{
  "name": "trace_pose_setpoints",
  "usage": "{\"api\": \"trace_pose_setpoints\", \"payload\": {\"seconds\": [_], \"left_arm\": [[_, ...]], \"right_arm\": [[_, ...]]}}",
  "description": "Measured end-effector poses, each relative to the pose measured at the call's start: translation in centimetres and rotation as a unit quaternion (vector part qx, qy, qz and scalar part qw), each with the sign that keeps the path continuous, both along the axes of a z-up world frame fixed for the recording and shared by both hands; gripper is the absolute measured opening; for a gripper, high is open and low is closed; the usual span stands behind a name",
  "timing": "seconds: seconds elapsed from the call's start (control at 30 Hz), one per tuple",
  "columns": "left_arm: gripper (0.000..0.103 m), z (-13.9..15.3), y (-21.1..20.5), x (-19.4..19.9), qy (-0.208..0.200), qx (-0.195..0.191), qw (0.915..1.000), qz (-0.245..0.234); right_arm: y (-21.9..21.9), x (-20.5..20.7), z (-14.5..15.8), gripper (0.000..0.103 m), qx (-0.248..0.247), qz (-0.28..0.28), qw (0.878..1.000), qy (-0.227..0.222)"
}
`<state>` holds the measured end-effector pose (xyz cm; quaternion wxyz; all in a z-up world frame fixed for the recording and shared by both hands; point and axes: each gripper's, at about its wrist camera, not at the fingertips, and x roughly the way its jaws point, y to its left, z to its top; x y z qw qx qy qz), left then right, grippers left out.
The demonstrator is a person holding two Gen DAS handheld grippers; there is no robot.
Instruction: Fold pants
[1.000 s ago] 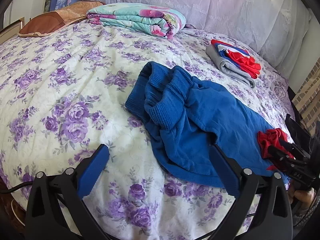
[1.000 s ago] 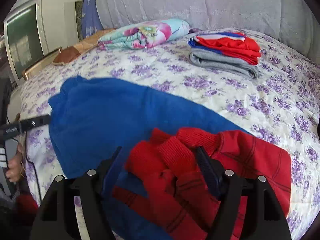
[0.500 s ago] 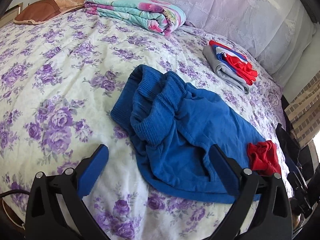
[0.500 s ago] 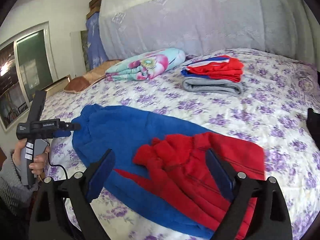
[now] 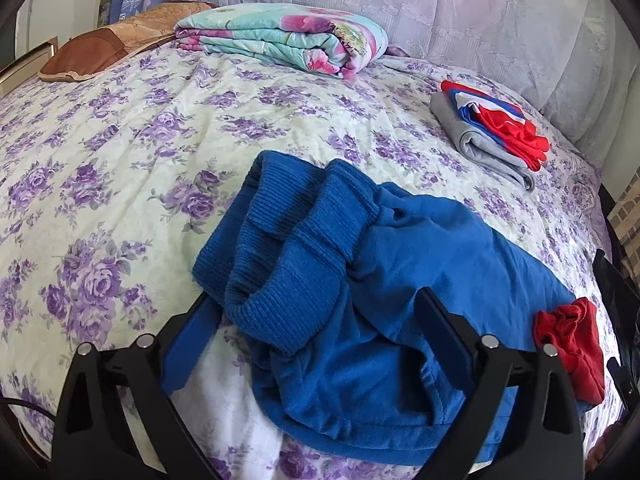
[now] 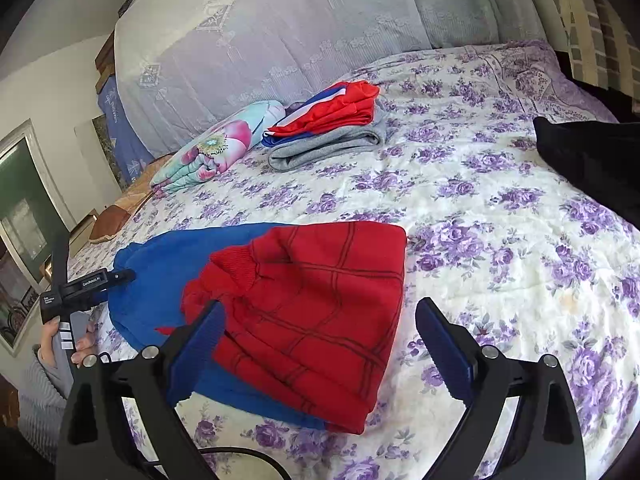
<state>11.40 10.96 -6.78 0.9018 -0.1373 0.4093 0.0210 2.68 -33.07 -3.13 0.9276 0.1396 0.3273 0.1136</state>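
The pants (image 5: 420,264) are blue fleece with ribbed bands and lie rumpled on the flowered bedcover (image 5: 120,152). Their red end (image 5: 568,340) shows at the right. My left gripper (image 5: 316,308) sits low over the ribbed blue end with its jaws closing. Blue cloth bunches between them, and the pads stand apart from it. In the right wrist view the red, grid-lined part (image 6: 320,304) rests flat on the blue cloth (image 6: 168,268). My right gripper (image 6: 320,316) is open wide just in front of it, its left finger beside the red edge. A hand (image 6: 64,344) holds the left gripper (image 6: 92,284) at the far left.
A folded flowered blanket (image 5: 280,36) and a brown pillow (image 5: 100,48) lie at the head of the bed. A folded stack of grey, blue and red clothes (image 5: 492,132) sits at the back right. Something black (image 6: 588,164) lies on the bed's right edge.
My right gripper opened off the red cloth, drew back and rolled, and the red part now lies flat. My left gripper moved in over the ribbed blue end and its jaws narrowed a little.
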Motion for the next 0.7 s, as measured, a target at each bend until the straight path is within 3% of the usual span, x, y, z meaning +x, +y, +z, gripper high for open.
{"api": "trace_pose_setpoints", "payload": {"seconds": [0.17,0.3,0.53,0.7], "left_arm": [[0.067,0.5,0.0,-0.4,0.001,0.002,1.0000,0.006],[0.036,1.7,-0.4,-1.0,-0.019,0.003,0.9998,-0.008],[0.028,3.6,-1.7,-1.8,-0.044,0.018,0.9987,-0.016],[0.026,6.7,-3.3,-2.9,-0.078,0.025,0.9957,-0.043]], "right_arm": [[-0.6,-0.1,-0.7,0.096,0.009,-0.001,1.000,0.001],[-1.5,-0.3,-0.9,0.096,0.021,-0.011,1.000,0.000],[-2.4,-0.8,-1.0,0.096,0.032,-0.018,0.999,-0.005],[-3.2,-1.1,-0.8,0.096,0.039,-0.029,0.999,-0.010]]}}
